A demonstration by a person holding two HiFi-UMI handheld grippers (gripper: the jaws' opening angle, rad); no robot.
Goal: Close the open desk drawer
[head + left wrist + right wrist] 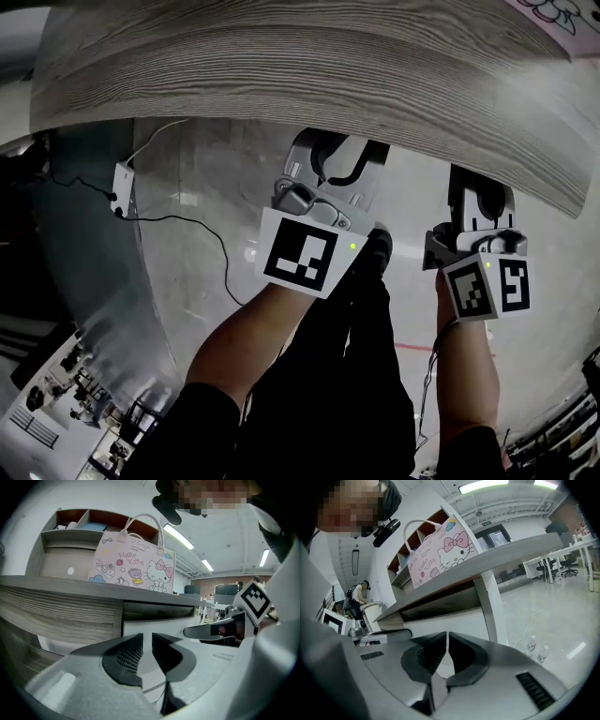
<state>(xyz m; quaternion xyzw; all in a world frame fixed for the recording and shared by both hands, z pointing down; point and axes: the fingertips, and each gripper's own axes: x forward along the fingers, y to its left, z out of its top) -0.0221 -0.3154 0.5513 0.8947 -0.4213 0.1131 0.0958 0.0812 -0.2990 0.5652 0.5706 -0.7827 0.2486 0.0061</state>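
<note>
The desk drawer shows as a white front (157, 620) under the grey wood desktop (61, 606), with a dark slot above it. The same front (450, 620) appears in the right gripper view. My left gripper (147, 638) points at the drawer front; its jaws stand a narrow gap apart with nothing between them. My right gripper (446, 641) has its tips touching and holds nothing. In the head view both grippers, left (333, 159) and right (480, 197), reach under the desktop edge (309, 84), which hides their fingertips.
A Hello Kitty tote bag (136, 564) and a shelf organiser (70, 527) stand on the desk. A white desk leg (492, 606) rises at the right. Two bottles (536, 648) and a cable (187, 225) lie on the floor.
</note>
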